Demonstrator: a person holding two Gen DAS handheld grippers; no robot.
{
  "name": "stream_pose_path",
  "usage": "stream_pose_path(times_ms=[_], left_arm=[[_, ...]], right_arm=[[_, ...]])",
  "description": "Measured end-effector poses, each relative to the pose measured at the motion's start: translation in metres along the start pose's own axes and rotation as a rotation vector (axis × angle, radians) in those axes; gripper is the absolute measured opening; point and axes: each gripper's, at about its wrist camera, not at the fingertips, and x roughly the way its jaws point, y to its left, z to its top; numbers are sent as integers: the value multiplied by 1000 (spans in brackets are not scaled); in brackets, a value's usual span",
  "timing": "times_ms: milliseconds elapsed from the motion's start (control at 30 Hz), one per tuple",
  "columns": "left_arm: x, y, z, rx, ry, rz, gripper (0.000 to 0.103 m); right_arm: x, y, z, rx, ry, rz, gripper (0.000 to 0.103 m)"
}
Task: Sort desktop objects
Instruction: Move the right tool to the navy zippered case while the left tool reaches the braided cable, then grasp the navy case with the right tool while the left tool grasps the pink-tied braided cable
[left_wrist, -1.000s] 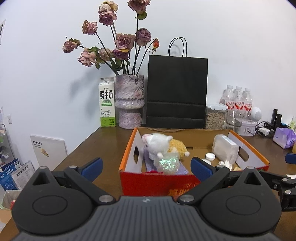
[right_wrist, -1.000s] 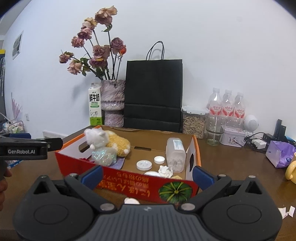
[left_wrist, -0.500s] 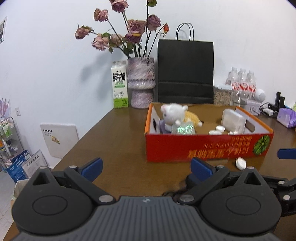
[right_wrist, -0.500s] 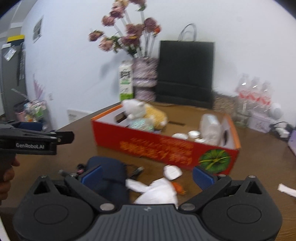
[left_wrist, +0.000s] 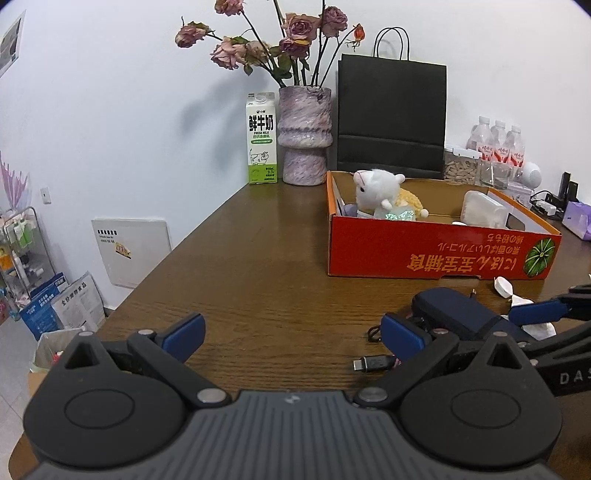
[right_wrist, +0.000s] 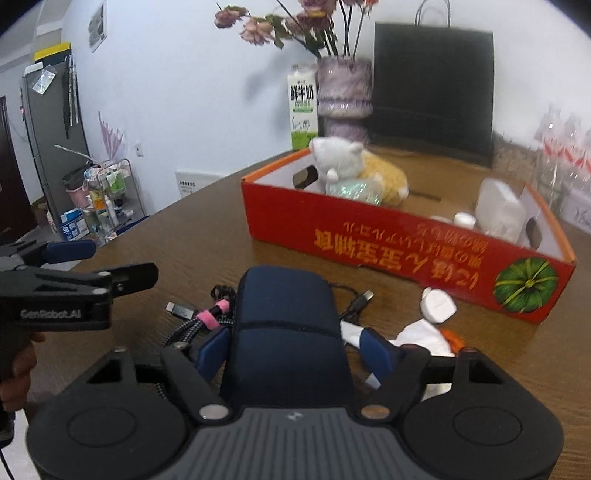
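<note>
The right gripper (right_wrist: 291, 354) has its fingers spread wide on either side of a dark blue pouch (right_wrist: 288, 325) lying on the brown worktop (left_wrist: 258, 280); contact with it cannot be told. The left gripper (left_wrist: 291, 334) hovers with fingers open and empty. Cables (right_wrist: 199, 317) lie beside the pouch. Farther back, a red box (left_wrist: 439, 251) holds a white plush toy (left_wrist: 376, 194) and a white container (left_wrist: 484, 214).
</note>
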Motion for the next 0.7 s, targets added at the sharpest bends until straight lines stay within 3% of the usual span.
stream_pose_path(times_ms=[367, 700], left_arm=[[2, 4, -1, -6, 4, -10, 103], [-1, 5, -1, -9, 1, -6, 103]], right_arm=[[16, 1, 2, 12, 59, 1, 66], [4, -1, 3, 46, 0, -22, 60]])
